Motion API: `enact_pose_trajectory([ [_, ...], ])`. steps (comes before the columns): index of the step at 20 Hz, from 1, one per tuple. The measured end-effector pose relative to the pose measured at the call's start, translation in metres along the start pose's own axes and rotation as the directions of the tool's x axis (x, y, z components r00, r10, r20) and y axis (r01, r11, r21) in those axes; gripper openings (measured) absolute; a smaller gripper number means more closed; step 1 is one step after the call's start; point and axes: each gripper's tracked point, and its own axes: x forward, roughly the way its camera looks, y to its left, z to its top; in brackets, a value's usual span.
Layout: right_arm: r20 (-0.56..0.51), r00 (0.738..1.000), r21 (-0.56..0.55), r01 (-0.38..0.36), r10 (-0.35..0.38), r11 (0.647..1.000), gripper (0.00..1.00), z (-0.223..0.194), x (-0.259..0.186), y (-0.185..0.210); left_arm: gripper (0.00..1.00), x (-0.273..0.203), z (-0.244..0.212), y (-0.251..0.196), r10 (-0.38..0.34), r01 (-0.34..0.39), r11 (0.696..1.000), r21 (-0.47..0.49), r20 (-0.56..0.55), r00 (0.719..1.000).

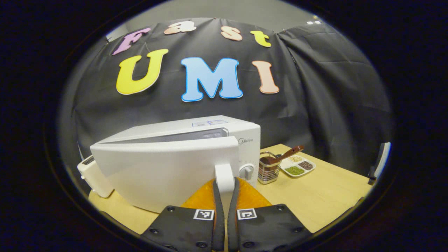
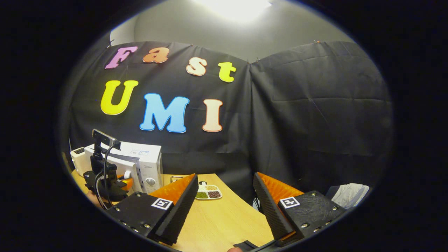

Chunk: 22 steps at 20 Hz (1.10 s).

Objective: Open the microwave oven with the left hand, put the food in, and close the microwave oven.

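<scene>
The white microwave (image 1: 245,140) stands on the wooden table, its door (image 1: 157,175) swung partly out toward me. My left gripper (image 1: 225,182) is shut on the door's upright white handle (image 1: 224,171), one finger on each side. A white divided plate of grains and beans (image 1: 298,166) lies right of the microwave. In the right gripper view my right gripper (image 2: 225,206) hangs open over the table with nothing between its fingers. Farther off in that view are the plate (image 2: 209,192), the microwave (image 2: 148,164) and the left gripper (image 2: 105,182) at the door.
A metal holder with a wooden spoon (image 1: 269,169) stands between the microwave and the plate. A white toaster-like box (image 1: 91,173) sits left of the microwave. Bare tabletop (image 1: 325,192) stretches to the right. Black cloth walls close the back and right.
</scene>
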Motion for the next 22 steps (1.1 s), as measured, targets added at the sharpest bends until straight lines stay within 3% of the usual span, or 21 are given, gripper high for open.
enact_pose_trajectory([
  [7, 0.051, 0.984, 0.019, -0.174, 0.173, 0.985, 0.96, 0.008, -0.002, 0.012, 0.10, -0.059, -0.010, 0.008, 0.038, -0.038, 0.999, -0.019, -0.012, 0.999],
  [12, 0.054, 0.961, 0.047, -0.272, 0.269, 0.961, 0.96, 0.000, -0.008, 0.013, 0.10, -0.103, -0.024, 0.021, 0.117, -0.117, 0.993, -0.003, -0.026, 0.993],
  [18, 0.063, 0.910, 0.090, -0.414, 0.410, 0.906, 0.95, -0.006, -0.019, 0.031, 0.10, -0.158, -0.040, 0.048, 0.241, -0.240, 0.971, 0.016, -0.053, 0.969],
  [22, 0.074, 0.882, 0.087, -0.470, 0.465, 0.878, 0.96, -0.004, -0.028, 0.048, 0.10, -0.191, -0.049, 0.069, 0.286, -0.285, 0.958, 0.016, -0.062, 0.956],
])
